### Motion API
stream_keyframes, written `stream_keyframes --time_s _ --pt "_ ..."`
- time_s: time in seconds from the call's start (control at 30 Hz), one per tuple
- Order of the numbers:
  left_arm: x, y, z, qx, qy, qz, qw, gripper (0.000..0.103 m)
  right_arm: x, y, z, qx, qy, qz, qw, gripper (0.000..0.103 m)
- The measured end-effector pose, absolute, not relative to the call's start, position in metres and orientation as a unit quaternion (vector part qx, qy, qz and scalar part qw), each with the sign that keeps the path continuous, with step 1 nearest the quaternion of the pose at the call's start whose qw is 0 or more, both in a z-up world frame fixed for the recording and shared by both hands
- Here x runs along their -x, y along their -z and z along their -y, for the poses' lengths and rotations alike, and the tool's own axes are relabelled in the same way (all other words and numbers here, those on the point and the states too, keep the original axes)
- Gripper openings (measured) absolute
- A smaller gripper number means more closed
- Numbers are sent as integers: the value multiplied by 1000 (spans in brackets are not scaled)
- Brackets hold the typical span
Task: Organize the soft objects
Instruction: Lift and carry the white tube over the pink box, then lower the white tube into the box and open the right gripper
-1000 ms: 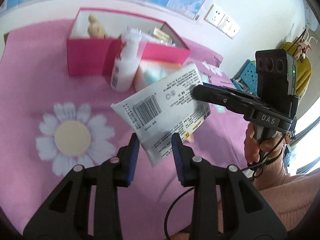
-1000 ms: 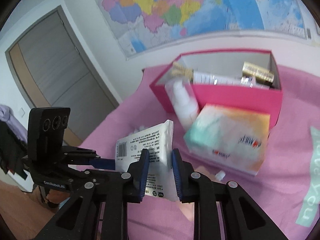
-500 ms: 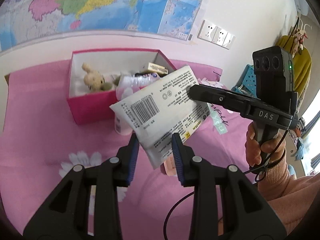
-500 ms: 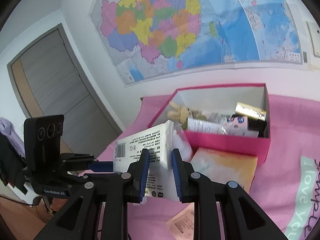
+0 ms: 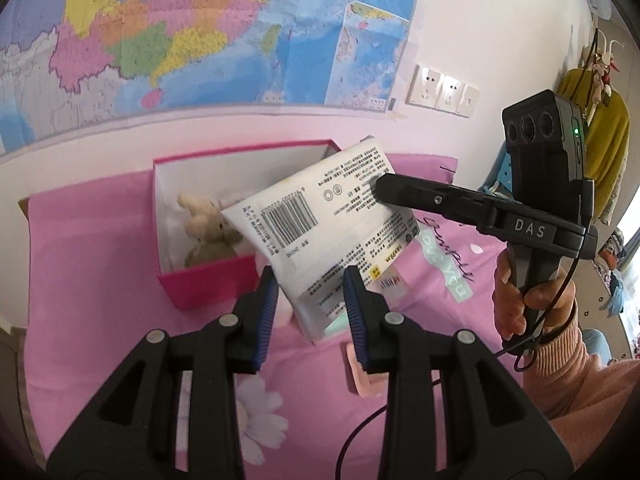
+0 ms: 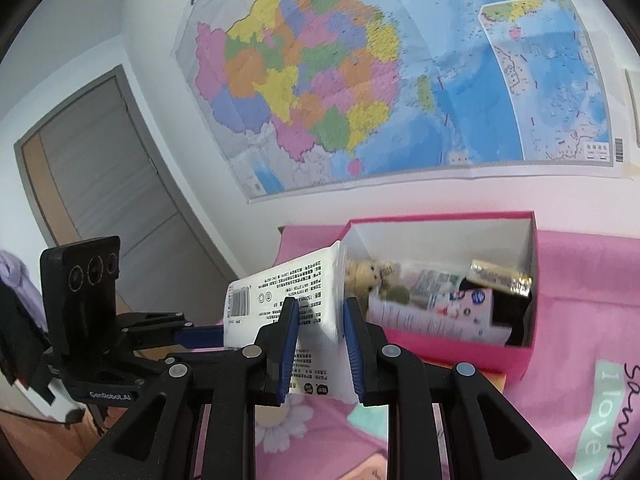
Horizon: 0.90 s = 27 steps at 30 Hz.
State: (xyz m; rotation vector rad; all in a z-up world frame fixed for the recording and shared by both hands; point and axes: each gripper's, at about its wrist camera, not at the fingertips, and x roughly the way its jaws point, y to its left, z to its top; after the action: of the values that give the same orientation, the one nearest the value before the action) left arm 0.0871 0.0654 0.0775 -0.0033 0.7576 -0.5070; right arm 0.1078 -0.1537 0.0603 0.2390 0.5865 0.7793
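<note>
We hold the white tissue pack (image 5: 320, 232) up in the air w/ both tools, bc it's soft and floppy & one grip would let it sag. Our right gripper (image 6: 320, 344) is squeezed shut on the pack's right end, blue pads (image 6: 289, 344) pressed into its sides. Our left gripper (image 5: 310, 308) has the near corner of the pack between its pads; it's part way open, and we think it's touching the pack but we can't tell if it grips hard. The pack hangs tilted just in front of the pink box (image 5: 208, 286), which sits far back on the pink sheet (image 5: 80, 280) by the wall. The box already has a plush toy (image 5: 204, 220) on its left side & some tubes (image 6: 432, 316) on the right, so we guess the pack goes in there next. A 2nd pack (image 6: 494, 380) lies on the sheet, right by the near wall of the box, prob. waiting its turn.
</note>
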Motion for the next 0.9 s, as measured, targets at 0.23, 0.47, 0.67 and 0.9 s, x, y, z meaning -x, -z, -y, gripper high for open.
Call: stream_keyframes --time_s 0.23,0.47,0.67,0.9 --pt "-119 -81 -63 -3 237 -368 899 35 -144 -63 156 -148 -369 -287 872 23" --pt "-159 -72 -60 2 224 -385 895 35 -179 -58 155 -161 -352 -296 873 23" --pt "-183 -58 -54 -3 208 -405 890 35 -204 -44 154 -176 -337 -317 869 24" --pt "-206 -44 -48 -5 195 -423 885 36 -224 -32 152 -176 -318 -336 869 26"
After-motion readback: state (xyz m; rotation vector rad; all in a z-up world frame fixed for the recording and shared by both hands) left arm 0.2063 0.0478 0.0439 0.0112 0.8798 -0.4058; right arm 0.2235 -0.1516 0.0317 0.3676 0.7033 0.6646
